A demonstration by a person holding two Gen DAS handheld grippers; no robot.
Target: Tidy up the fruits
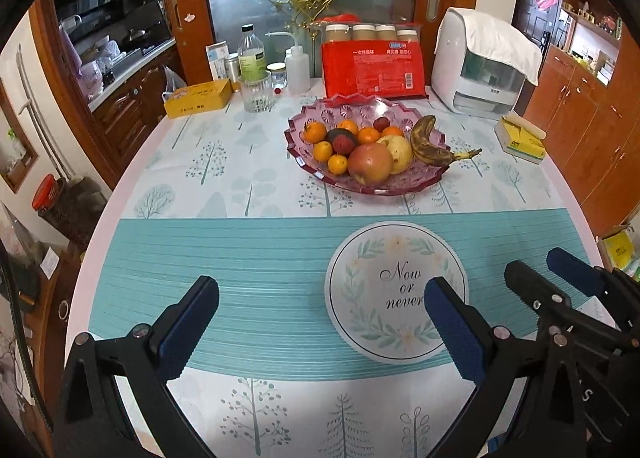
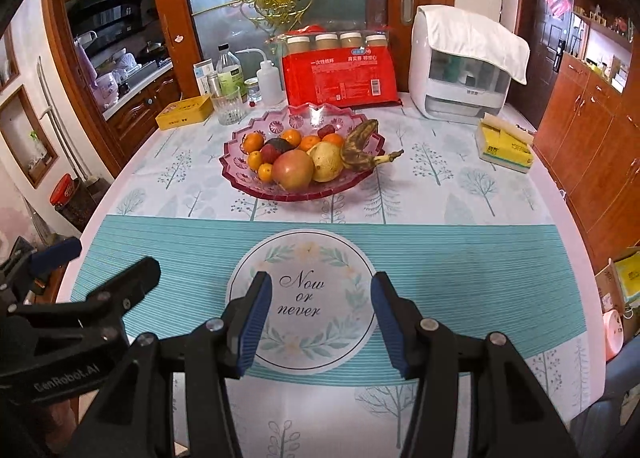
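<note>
A pink glass fruit bowl (image 1: 308, 114) (image 2: 240, 178) stands mid-table. It holds a red apple (image 1: 369, 163) (image 2: 293, 169), a yellow pear (image 1: 400, 152) (image 2: 327, 161), a spotted banana (image 1: 430, 140) (image 2: 360, 146), several oranges (image 1: 322, 150) (image 2: 254, 141) and dark red fruits (image 1: 343, 144). My left gripper (image 1: 320, 310) is open and empty over the teal mat, well short of the bowl. My right gripper (image 2: 321, 310) is open and empty above the round "Now or never" print (image 2: 304, 298). Each gripper shows at the edge of the other's view.
At the back stand a yellow tin (image 1: 198, 99), a drinking glass (image 1: 258, 92), bottles (image 1: 251, 54), a red packet of cups (image 1: 374, 68) and a white appliance (image 1: 480, 70). A yellow tissue pack (image 1: 520, 138) lies at the right. Wooden cabinets (image 2: 592, 130) flank the table.
</note>
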